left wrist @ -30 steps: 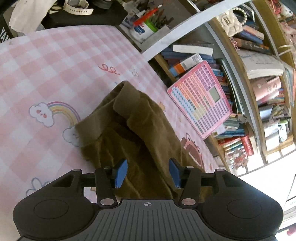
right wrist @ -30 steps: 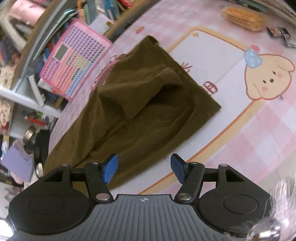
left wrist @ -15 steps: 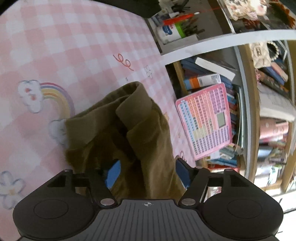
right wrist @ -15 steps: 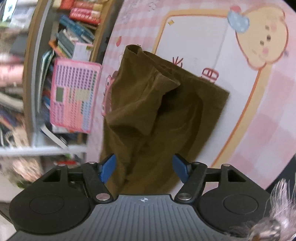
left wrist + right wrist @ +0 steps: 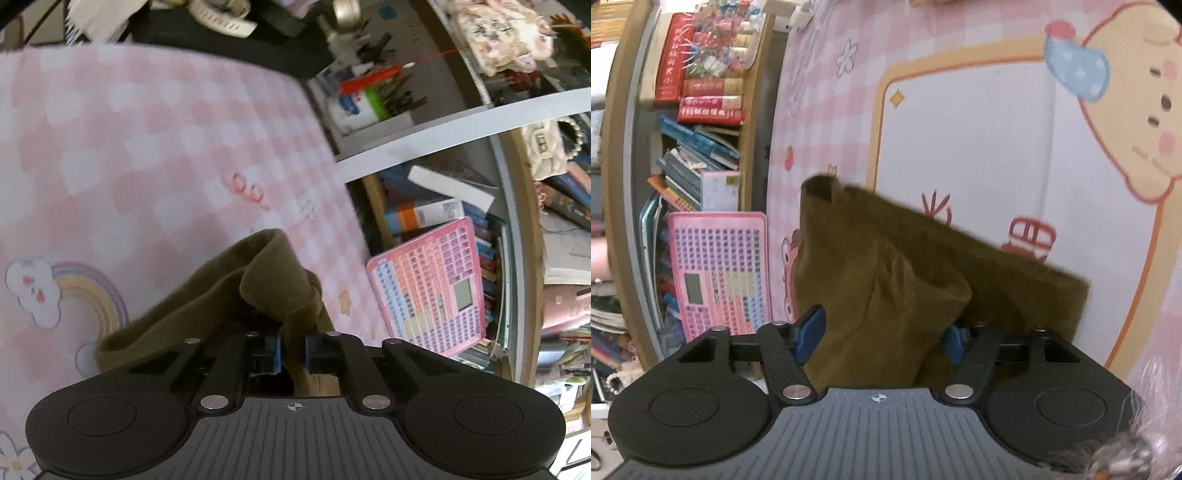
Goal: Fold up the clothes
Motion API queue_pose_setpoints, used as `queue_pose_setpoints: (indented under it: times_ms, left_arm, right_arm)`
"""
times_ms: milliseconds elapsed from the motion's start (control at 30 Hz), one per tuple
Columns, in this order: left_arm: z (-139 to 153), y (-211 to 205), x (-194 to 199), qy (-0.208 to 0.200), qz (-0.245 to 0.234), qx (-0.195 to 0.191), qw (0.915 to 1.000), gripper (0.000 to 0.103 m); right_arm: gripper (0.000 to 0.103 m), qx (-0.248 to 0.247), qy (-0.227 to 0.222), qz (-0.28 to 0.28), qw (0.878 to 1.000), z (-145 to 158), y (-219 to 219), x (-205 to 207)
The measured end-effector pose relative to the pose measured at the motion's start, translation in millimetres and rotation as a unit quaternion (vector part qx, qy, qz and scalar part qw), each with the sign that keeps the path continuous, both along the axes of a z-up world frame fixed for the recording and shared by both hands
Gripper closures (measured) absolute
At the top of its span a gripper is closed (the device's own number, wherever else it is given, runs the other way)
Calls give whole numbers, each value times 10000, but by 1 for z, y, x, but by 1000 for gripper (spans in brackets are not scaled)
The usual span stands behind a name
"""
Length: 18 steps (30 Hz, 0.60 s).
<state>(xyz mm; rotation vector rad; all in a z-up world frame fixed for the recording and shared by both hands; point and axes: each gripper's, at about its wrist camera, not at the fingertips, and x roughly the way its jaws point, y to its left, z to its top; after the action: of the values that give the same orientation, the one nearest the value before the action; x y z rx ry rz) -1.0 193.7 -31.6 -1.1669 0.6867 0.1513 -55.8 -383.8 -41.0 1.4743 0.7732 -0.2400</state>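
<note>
Covering the desk (image 5: pixel 155 155) is a pink checked mat with a rainbow and a cartoon animal, and past its far edge stand bookshelves (image 5: pixel 698 140) with a pink keyboard toy (image 5: pixel 428 291) leaning against them. Half a second ago the left tool (image 5: pixel 293 350) was wide over the brown garment (image 5: pixel 886 280); now its blue pads are pinched narrow on a raised fold, while the right tool (image 5: pixel 882 332) stays wide with cloth bunched between its pads.

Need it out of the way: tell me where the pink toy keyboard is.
The pink rectangular toy keyboard leans against the bookshelf beside the pink checked mat, past the olive-brown garment.
</note>
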Motion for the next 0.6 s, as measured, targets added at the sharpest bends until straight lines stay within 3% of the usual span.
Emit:
queue_pose_setpoints:
  times_ms: [33, 67, 200, 267, 367, 467, 533, 600]
  left_arm:
    - [1, 1, 2, 15, -44, 29, 10000, 94]
    - [1, 1, 4, 55, -88, 56, 9999, 94]
    - [9, 1, 14, -122, -140, -94, 9998, 94]
    - [22, 1, 20, -381, -181, -258, 9988, 95]
    - [47, 5, 15, -929, -290, -555, 9937, 95]
    - [60, 12, -10, -1222, -408, -483, 9905, 95]
    - [38, 16, -26, -813, -403, -393, 9951, 95]
    - [5, 16, -39, -171, -397, -260, 9987, 95]
  right_arm:
    - [88, -40, -34, 69, 10000, 0, 0, 1]
    - [94, -80, -68, 138, 9998, 1, 1, 2]
    - [97, -337, -444, 500, 9972, 21, 1, 22]
    - [97, -578, -954, 605, 9919, 53, -3, 27]
    - [97, -957, -1784, 744, 9765, 105, -10, 31]
    - [97, -1357, -2469, 878, 9555, 150, -15, 26]
    - [97, -1558, -2179, 979, 9585, 141, -14, -1]
    - [97, -1532, -1410, 1095, 9719, 103, -11, -20]
